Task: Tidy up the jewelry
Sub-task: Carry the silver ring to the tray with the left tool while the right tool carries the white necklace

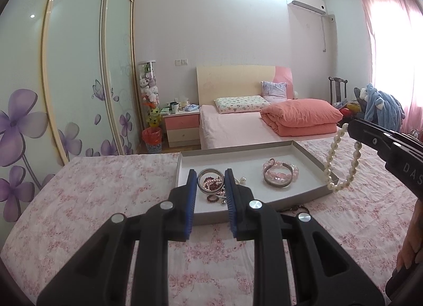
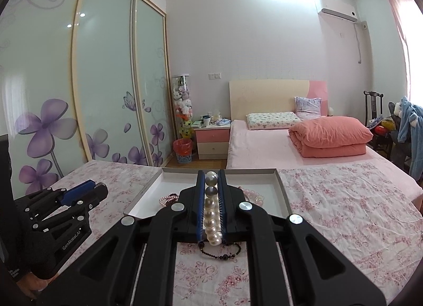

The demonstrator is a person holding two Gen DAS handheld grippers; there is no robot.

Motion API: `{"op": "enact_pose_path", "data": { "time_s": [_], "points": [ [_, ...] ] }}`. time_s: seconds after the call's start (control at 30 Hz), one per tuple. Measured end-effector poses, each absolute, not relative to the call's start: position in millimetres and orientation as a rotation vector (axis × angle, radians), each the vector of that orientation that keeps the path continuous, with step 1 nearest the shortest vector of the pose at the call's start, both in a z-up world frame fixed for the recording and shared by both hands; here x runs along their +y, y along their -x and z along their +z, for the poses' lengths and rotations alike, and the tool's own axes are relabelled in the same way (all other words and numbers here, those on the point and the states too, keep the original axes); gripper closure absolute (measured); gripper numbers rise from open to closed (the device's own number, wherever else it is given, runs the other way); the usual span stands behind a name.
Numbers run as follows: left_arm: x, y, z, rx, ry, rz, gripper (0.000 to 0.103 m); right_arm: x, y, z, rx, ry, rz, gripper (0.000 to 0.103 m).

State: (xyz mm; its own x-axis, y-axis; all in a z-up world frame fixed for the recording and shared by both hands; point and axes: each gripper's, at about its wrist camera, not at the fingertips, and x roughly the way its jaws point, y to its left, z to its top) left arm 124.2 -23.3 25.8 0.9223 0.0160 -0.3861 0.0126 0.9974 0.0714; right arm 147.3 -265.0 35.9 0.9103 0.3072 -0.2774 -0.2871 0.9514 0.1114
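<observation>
Right claw (image 2: 211,200) is gripping white pearl strand (image 1: 341,163) beside shallow grey cardboard tray (image 1: 304,147) already holding bracelets, left claw (image 1: 210,192) hovering parted, empty; dark beaded bracelet (image 2: 219,249) still lying outside.

White lettering "GenRoboLAI" runs along the black body of the left gripper (image 2: 99,188), seen from the right wrist. The right gripper (image 1: 353,124) body shows only "DAS", cut off at the frame edge.

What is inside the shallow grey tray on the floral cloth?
In the tray: a silver bangle around pink and dark red beads, a pink bead bracelet, loose pearls. The left gripper hides the pile's near edge.
</observation>
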Motion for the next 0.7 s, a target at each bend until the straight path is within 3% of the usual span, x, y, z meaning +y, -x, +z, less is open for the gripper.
{"op": "enact_pose_path", "data": {
  "time_s": [0.7],
  "points": [
    [-24.3,-150.2,23.2,0.419,-0.076,0.001,0.081,-266.5,-160.7,42.4,0.277,-0.063,0.290,0.093]
  ]
}}
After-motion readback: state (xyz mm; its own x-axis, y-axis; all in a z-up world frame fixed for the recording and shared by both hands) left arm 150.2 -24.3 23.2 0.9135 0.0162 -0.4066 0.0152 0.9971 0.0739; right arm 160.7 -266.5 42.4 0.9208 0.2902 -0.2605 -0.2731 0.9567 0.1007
